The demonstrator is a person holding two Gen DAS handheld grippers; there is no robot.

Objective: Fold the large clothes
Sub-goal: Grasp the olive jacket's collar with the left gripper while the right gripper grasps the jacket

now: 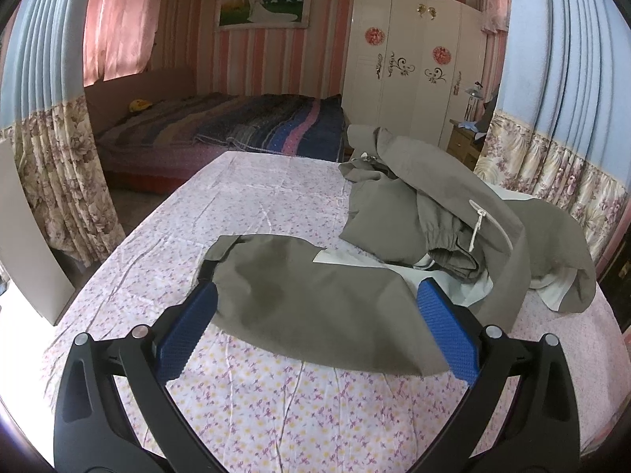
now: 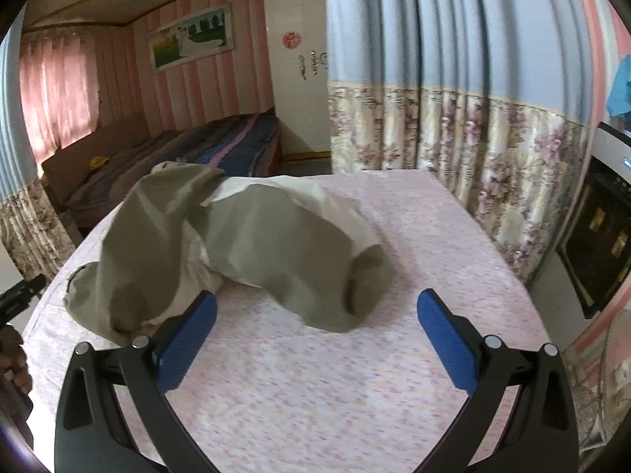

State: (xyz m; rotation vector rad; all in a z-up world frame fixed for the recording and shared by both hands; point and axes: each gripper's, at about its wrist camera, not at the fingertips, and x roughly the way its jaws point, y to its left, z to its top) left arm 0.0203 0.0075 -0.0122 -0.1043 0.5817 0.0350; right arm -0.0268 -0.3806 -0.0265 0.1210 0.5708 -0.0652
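The olive jacket point(image 1: 414, 228) is bunched up on the floral surface point(image 1: 244, 394), with one flat section stretching toward the left tool point(image 1: 315, 311). That tool's spread wide, with fabric lying between its blue pads. The right tool point(image 2: 315, 315) is wide open too, hovering just short of the heap and gripping nothing.

I see the jacket point(image 1: 394, 236) lying crumpled on the table point(image 1: 256, 205), toward its right side. One sleeve point(image 1: 315, 295) reaches between my left gripper's point(image 1: 315, 303) fingers. Bed point(image 1: 221, 126) behind table; wardrobe point(image 1: 414, 63) right of bed.
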